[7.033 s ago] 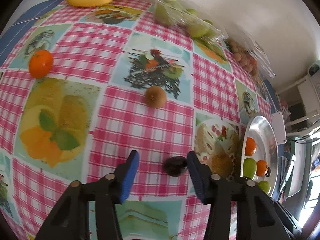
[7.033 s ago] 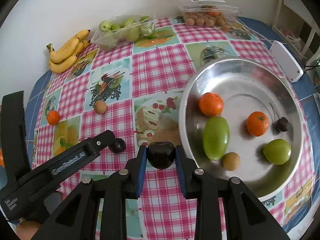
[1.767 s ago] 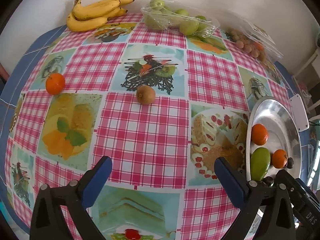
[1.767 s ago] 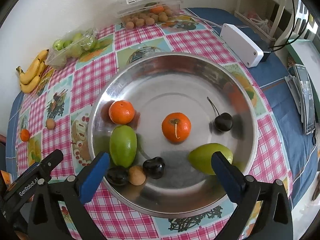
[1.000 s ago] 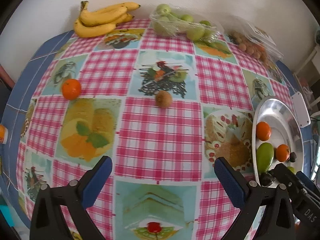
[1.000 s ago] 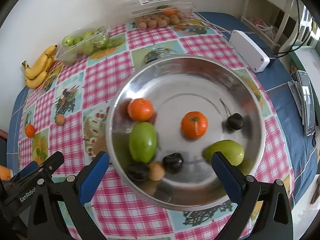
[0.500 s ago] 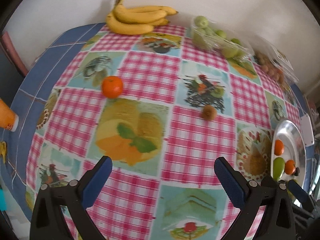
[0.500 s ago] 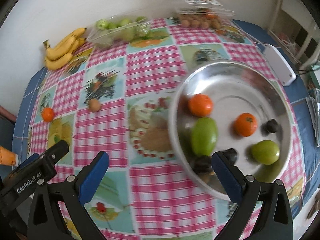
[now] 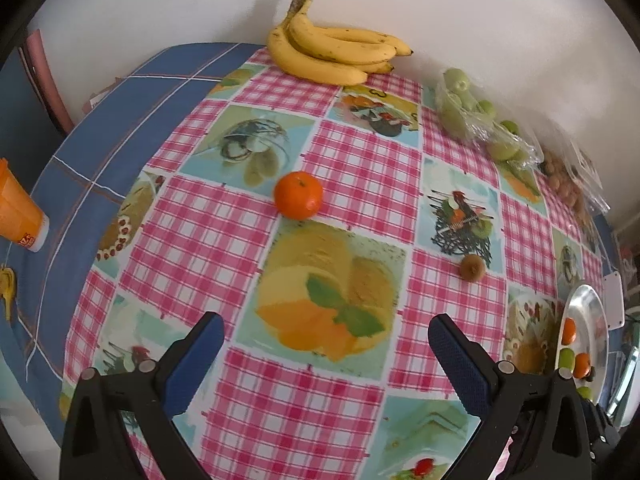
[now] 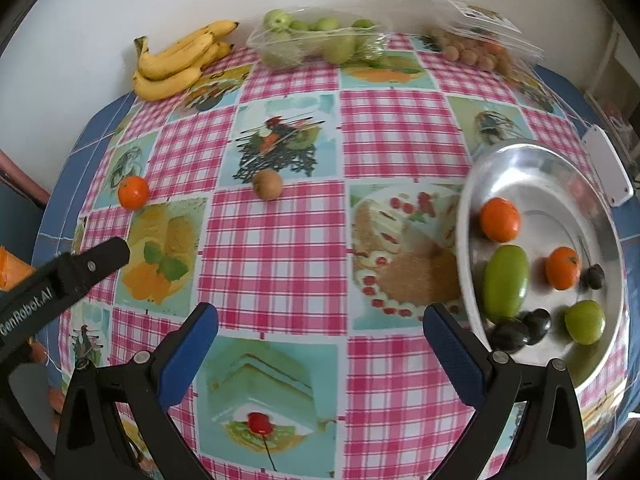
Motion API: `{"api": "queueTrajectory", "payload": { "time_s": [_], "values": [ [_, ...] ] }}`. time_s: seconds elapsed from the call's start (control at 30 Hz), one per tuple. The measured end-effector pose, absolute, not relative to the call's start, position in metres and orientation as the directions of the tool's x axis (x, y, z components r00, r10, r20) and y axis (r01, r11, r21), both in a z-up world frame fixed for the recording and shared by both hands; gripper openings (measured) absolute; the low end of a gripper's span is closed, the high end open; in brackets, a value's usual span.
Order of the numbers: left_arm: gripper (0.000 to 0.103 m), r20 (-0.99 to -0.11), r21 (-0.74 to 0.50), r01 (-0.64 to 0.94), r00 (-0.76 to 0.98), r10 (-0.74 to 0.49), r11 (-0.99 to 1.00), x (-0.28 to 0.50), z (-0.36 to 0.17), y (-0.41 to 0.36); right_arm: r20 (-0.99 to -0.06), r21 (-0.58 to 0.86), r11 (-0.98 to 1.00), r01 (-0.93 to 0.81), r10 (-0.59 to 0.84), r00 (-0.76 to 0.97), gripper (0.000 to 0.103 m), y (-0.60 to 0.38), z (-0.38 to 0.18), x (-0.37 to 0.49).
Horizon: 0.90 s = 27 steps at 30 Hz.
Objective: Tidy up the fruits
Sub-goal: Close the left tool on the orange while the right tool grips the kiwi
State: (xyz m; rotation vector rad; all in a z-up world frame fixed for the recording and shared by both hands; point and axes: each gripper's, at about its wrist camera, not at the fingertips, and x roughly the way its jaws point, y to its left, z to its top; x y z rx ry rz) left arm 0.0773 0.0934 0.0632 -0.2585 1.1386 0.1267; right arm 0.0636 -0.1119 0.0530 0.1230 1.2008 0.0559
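- Most of the loose fruit already lies in the metal bowl (image 10: 536, 168) at the right of the table (image 10: 280, 240): two tangerines, two green fruits and some dark plums or cherries.
- Two pieces remain out on the checked cloth, by my reading: a tangerine (image 9: 298, 195) toward the left side and a kiwi (image 10: 267, 185) nearer the middle, well apart from each other.
- The bananas (image 9: 332, 54), the bag of green apples (image 10: 320, 40) and a clear box of small brown fruits (image 10: 480, 48) sit along the wall; whether they are meant to move I cannot tell.
- The step in hand looks like the reach for the next loose piece, with nothing grasped yet.
- The left gripper (image 9: 326, 344) hangs above the near part of the table, its blue-padded fingers (image 9: 196, 360) spread wide and empty, aimed roughly at the tangerine ahead of it.
- The right gripper (image 10: 320, 336) is likewise spread and empty, looking over the middle of the cloth with the bowl just to its right and the kiwi ahead.
- Next, I judge, the left one needs to go forward and down until its fingers straddle the tangerine, then close gently; a round fruit may roll if nudged from one side.
- The kiwi would suit the right gripper, being closer to the bowl.
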Motion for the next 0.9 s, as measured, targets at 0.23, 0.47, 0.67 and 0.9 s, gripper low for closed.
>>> {"api": "queueTrajectory", "payload": {
  "time_s": [0.23,0.47,0.67,0.9],
  "values": [
    [0.103,-0.915,-0.195,-0.239,0.393,-0.089,0.951,0.085,0.052,0.112,-0.908,0.147,0.989,0.011,0.131,0.397,0.102,-0.103,0.053,0.073],
    [0.101,-0.918,-0.204,-0.199,0.378,-0.117,0.958,0.109,0.044,0.117,-0.897,0.166,0.986,0.022,0.142,0.418,0.102,-0.104,0.053,0.089],
    [0.093,-0.916,-0.211,-0.146,0.376,-0.143,0.967,0.138,0.044,0.122,-0.894,0.171,0.985,0.026,0.144,0.423,0.1,-0.101,0.051,0.111],
    [0.082,-0.922,-0.175,-0.1,0.367,-0.127,0.979,0.169,0.039,0.128,-0.897,0.184,0.983,0.008,0.165,0.41,0.071,-0.094,0.043,0.142]
  ]
}}
